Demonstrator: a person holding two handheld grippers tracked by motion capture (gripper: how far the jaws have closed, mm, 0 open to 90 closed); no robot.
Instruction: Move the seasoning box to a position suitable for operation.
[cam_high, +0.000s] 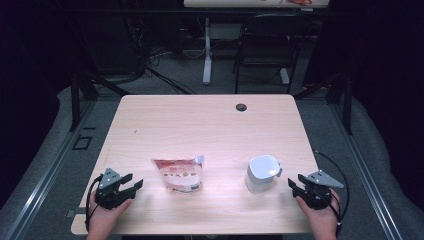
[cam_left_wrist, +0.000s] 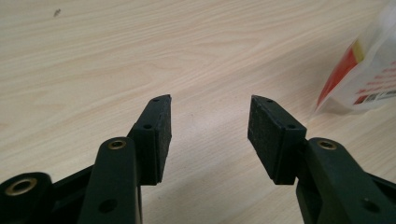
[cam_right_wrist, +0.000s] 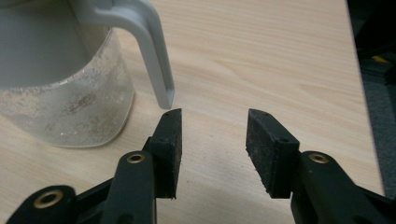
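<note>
A light wooden tabletop carried two things near its front edge: a pouch left of centre and a jug right of centre, well apart from each other. The pouch, white with red print, lay flat with one torn top corner turned up; in the left gripper view its red-and-white edge appeared at the right margin, apart from the jaws. The jug stood upright, translucent, with a pale lid and a pale handle turned toward the right claw; its lower wall looked frosted or dusted inside. The left claw rested at the front left corner, held in a hand, jaws pointing toward the pouch and standing wide apart with nothing but bare wood between the pads. The right claw rested at the front right, held in the other hand, jaws pointing toward the jug, likewise wide apart and gripping nothing; in the right gripper view its left jaw tip lay just below the handle's lower end, whether touching it could not be told. A round cable hole marked the tabletop's far side; a chair stood beyond it.
</note>
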